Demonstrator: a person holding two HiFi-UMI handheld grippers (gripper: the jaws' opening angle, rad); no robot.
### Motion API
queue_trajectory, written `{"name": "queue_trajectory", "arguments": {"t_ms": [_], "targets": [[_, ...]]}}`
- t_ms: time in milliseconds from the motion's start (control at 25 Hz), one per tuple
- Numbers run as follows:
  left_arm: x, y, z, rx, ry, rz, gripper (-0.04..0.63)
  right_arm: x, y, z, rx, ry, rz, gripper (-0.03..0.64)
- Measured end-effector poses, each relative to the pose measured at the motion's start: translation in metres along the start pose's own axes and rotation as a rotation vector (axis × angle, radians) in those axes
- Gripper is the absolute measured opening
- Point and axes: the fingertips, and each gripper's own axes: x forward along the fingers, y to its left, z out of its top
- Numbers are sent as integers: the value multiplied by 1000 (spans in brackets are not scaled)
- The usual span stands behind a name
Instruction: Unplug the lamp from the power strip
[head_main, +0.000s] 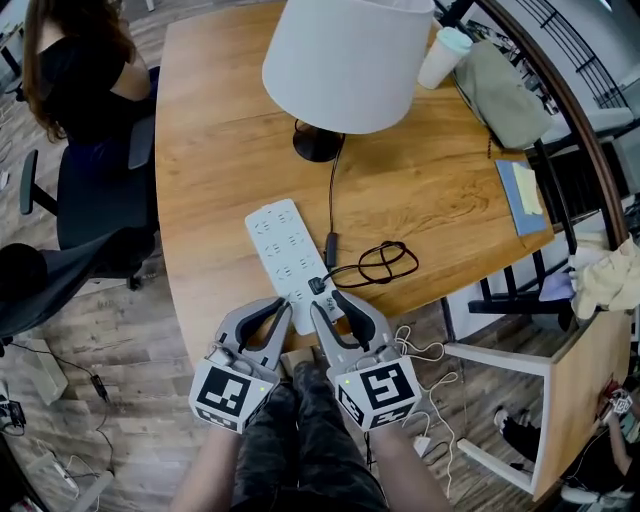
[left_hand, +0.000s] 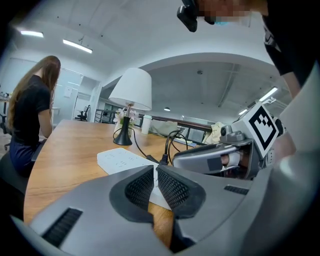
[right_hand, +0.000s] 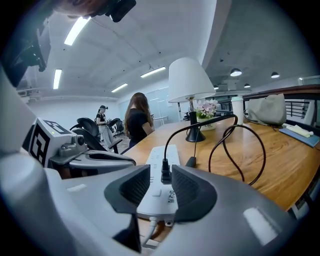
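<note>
The lamp (head_main: 345, 60) with a white shade stands at the far side of the wooden table (head_main: 220, 130). Its black cord (head_main: 385, 262) loops down to a black plug (head_main: 317, 285) seated in the near end of the white power strip (head_main: 285, 245). My right gripper (head_main: 326, 300) is open, its jaws standing either side of the plug (right_hand: 164, 172) without touching it. My left gripper (head_main: 286, 306) sits just left of it over the strip's near end, and its pads (left_hand: 167, 187) are closed together on nothing. The strip (left_hand: 120, 160) and lamp (left_hand: 131, 89) lie ahead of it.
A paper cup (head_main: 443, 57), a grey bag (head_main: 500, 90) and a blue notebook (head_main: 522, 195) lie at the table's right. A person (head_main: 80, 70) sits at the far left beside office chairs (head_main: 90, 200). A white frame (head_main: 500, 370) stands right of the table's near edge.
</note>
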Motion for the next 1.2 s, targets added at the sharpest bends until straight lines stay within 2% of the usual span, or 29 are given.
{"name": "queue_trajectory", "arguments": {"t_ms": [240, 400, 560, 680, 800, 880, 1080, 1200], "targets": [[15, 5, -11, 37, 71, 11, 26, 15, -2, 0, 44, 38, -3, 132], [24, 10, -11, 34, 83, 21, 43, 25, -8, -1, 81, 48, -21, 132], [27, 16, -11, 71, 99, 49, 40, 29, -9, -7, 107, 69, -46, 129], [31, 14, -11, 100, 120, 46, 0, 28, -9, -8, 56, 81, -68, 118], [36, 13, -11, 144, 141, 42, -3, 28, -9, -5, 17, 83, -84, 72], [41, 12, -11, 160, 152, 32, -3, 29, -9, -3, -8, 87, -101, 72], [46, 6, -17, 170, 195, 19, -3, 29, -6, -2, -87, 87, -141, 72], [46, 8, -17, 126, 188, 15, -3, 29, -5, -3, -106, 82, -166, 69]]}}
